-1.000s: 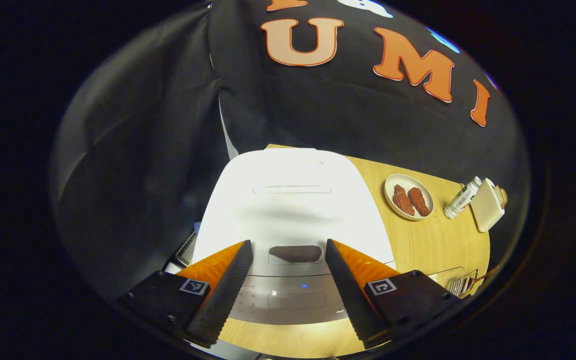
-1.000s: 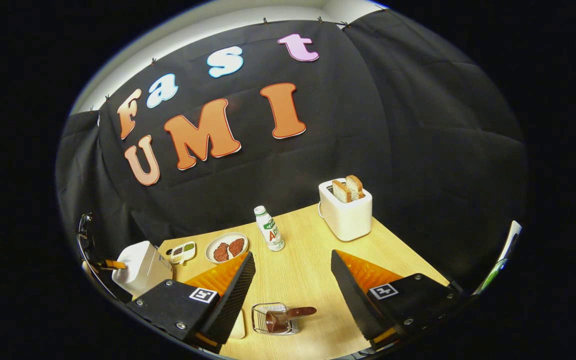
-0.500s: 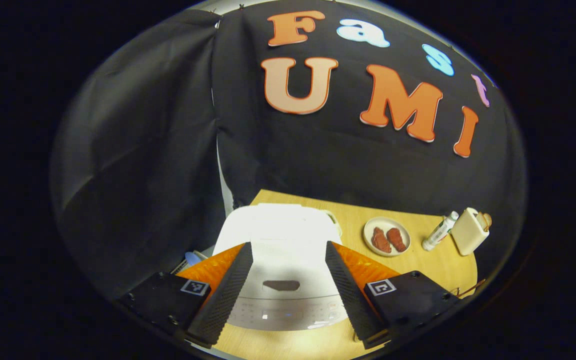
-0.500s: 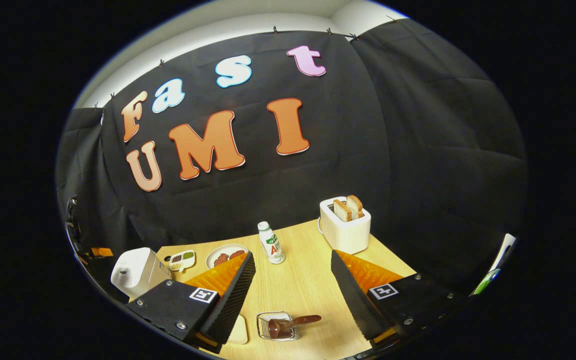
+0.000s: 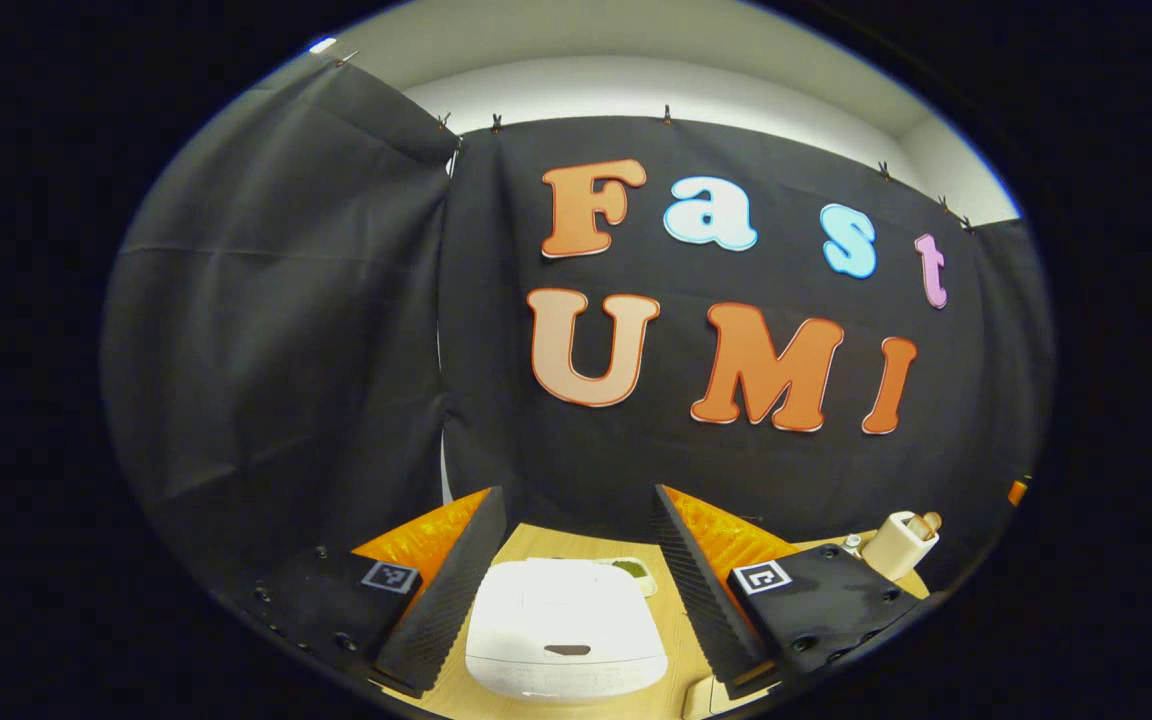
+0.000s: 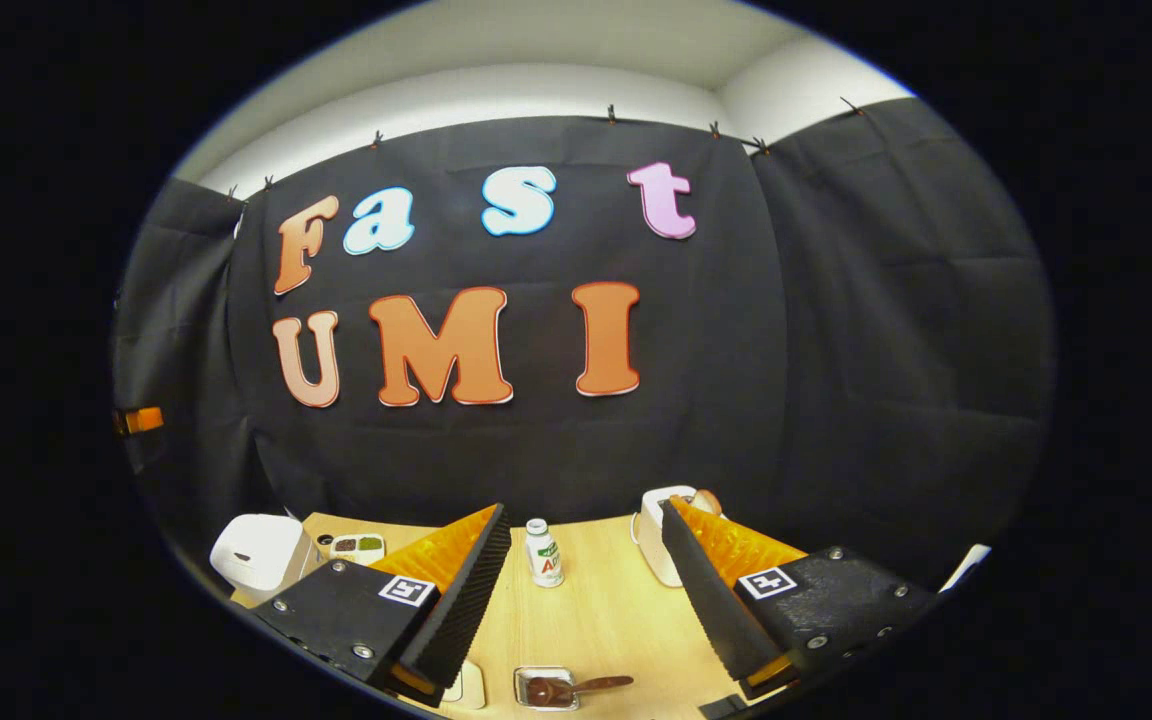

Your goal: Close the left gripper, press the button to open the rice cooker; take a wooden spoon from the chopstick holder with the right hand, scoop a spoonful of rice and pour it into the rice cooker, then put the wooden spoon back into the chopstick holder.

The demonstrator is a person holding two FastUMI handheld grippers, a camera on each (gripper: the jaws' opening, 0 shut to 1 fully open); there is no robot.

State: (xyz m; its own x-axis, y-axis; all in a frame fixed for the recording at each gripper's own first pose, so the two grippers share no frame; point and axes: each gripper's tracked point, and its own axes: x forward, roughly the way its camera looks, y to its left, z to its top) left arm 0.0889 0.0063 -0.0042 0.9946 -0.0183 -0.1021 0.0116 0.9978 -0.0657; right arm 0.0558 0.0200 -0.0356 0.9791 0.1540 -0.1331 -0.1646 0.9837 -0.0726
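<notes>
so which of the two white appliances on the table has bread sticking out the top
The toaster, at the table's far right, partly behind the right gripper; a browned slice pokes out of it. The rice cooker, far left, has a smooth shut lid.

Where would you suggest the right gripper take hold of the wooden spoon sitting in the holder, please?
Probably by the handle: the wooden spoon lies with its bowl down in the wire chopstick holder and its handle sticking out over the rim toward the right. The open right gripper could come down from above on that free end.
</notes>
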